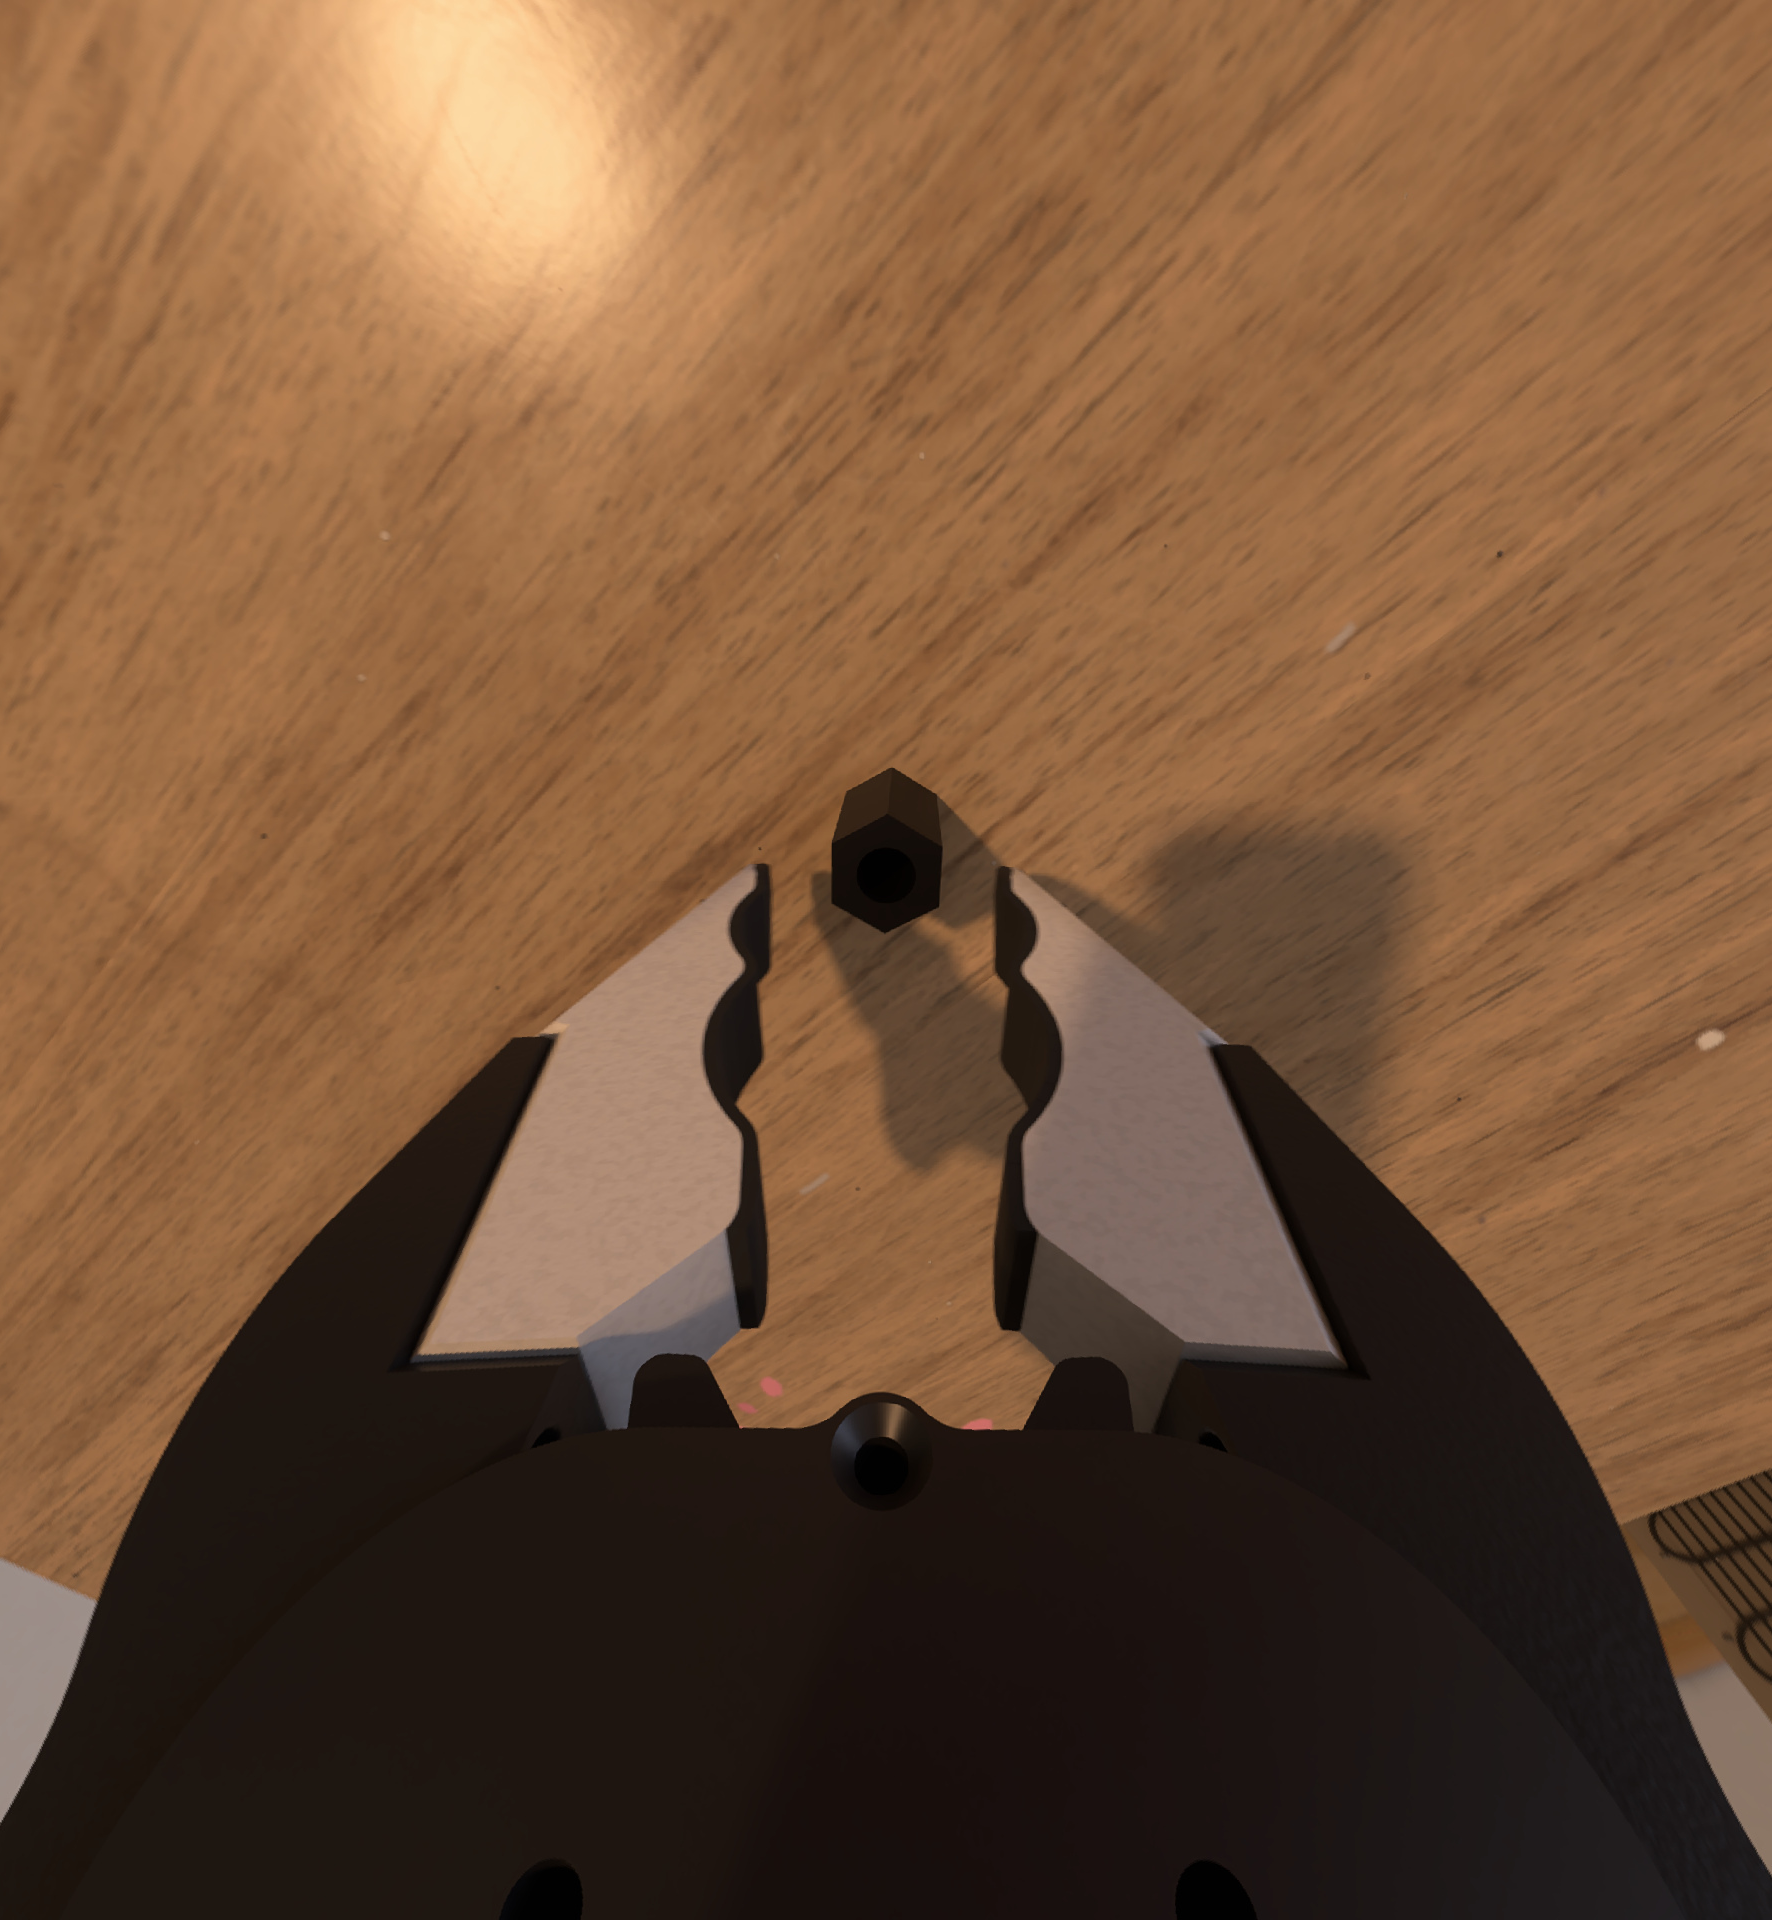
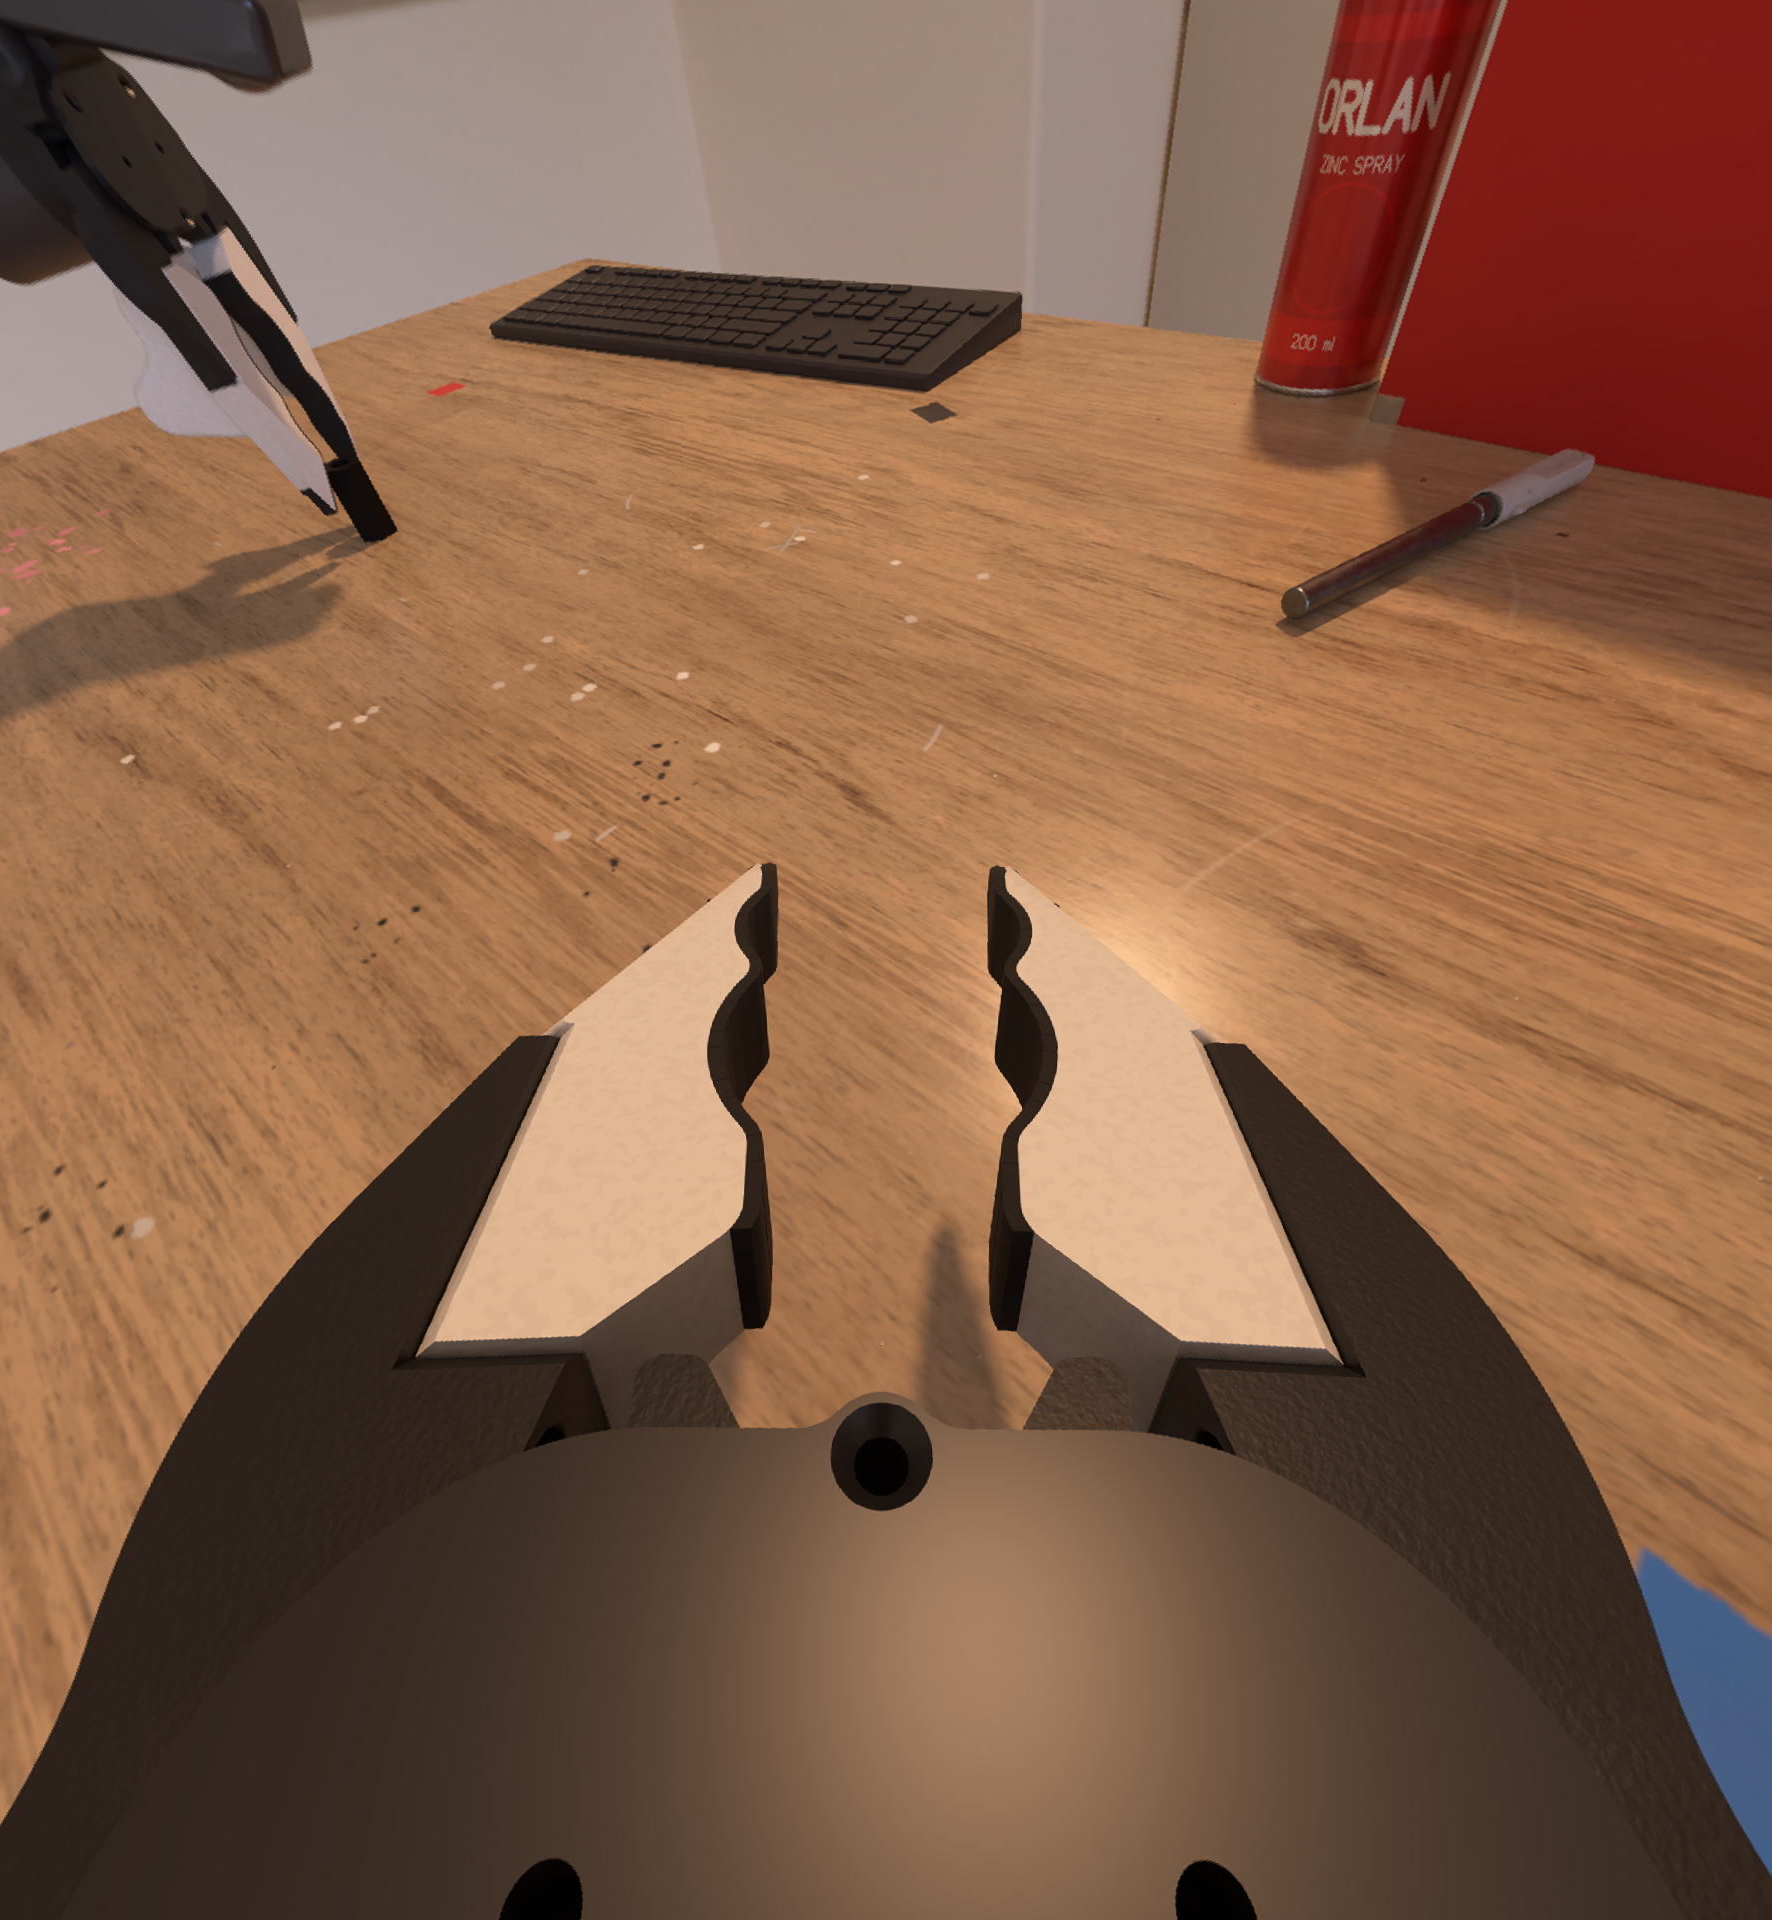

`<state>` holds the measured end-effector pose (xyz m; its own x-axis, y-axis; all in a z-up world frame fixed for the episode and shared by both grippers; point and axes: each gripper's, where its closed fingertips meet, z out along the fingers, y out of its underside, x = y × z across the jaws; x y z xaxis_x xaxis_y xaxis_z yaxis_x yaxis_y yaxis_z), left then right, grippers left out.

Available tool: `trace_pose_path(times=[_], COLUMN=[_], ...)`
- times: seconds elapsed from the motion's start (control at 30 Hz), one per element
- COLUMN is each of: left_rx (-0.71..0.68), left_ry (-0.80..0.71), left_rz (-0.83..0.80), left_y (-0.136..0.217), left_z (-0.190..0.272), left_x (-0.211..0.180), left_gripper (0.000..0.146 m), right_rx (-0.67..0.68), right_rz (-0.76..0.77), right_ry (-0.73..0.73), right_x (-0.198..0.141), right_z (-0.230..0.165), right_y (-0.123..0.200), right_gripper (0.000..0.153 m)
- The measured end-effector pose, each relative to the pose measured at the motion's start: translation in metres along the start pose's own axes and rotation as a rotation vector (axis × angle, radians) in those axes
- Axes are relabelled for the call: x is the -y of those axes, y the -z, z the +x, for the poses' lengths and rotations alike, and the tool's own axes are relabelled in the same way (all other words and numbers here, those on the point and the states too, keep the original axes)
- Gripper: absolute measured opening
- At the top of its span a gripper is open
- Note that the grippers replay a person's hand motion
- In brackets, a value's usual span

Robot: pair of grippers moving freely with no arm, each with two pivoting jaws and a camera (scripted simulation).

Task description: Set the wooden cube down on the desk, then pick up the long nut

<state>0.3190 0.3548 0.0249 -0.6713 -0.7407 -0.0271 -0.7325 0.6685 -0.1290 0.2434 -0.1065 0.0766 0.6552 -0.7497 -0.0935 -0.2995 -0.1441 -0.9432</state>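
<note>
The long nut (image 1: 884, 852) is a black hexagonal piece standing on end on the wooden desk (image 1: 861, 416), its bore facing the left wrist camera. My left gripper (image 1: 882, 878) is open, with its fingertips on either side of the nut and a gap on each side. In the right wrist view the left gripper (image 2: 326, 497) points down at the desk from the upper left, with the nut (image 2: 362, 509) at its tips. My right gripper (image 2: 882, 883) is open and empty above the desk (image 2: 965, 675). No wooden cube shows in either view.
A black keyboard (image 2: 757, 322) lies at the back of the desk. A red spray can (image 2: 1370, 197) stands at the back right before a red panel (image 2: 1640, 229). A pen (image 2: 1433, 530) lies near it. The desk's edge and a wire rack (image 1: 1755, 1590) show at the lower right of the left wrist view.
</note>
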Motion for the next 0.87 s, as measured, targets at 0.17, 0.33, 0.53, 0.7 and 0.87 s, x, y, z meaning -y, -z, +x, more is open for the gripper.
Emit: trace_pose_path(times=[0.17,0.33,0.53,0.7,0.87], left_rx=[-0.007,0.015,0.002,-0.114,-0.329], left_ry=[-0.028,0.014,0.068,0.084,0.050], left_rz=[-0.029,0.187,0.858,1.159,1.153], left_y=[-0.005,0.033,0.137,0.146,0.114], left_z=[0.002,0.004,0.065,0.159,0.230], left_x=[-0.003,0.016,0.070,0.084,0.106], left_gripper=[0.020,0.020,0.020,0.020,0.020], right_rx=[0.009,-0.002,-0.027,-0.011,0.016], right_rz=[0.001,0.003,0.030,0.112,0.119], right_ry=[-0.024,-0.017,0.018,0.063,0.076], right_x=[-0.001,-0.001,0.008,0.019,0.016], right_z=[0.001,0.004,0.010,0.017,0.021], right_y=[0.003,0.007,0.014,0.023,0.021], right_gripper=[0.039,0.038,0.037,0.037,0.036])
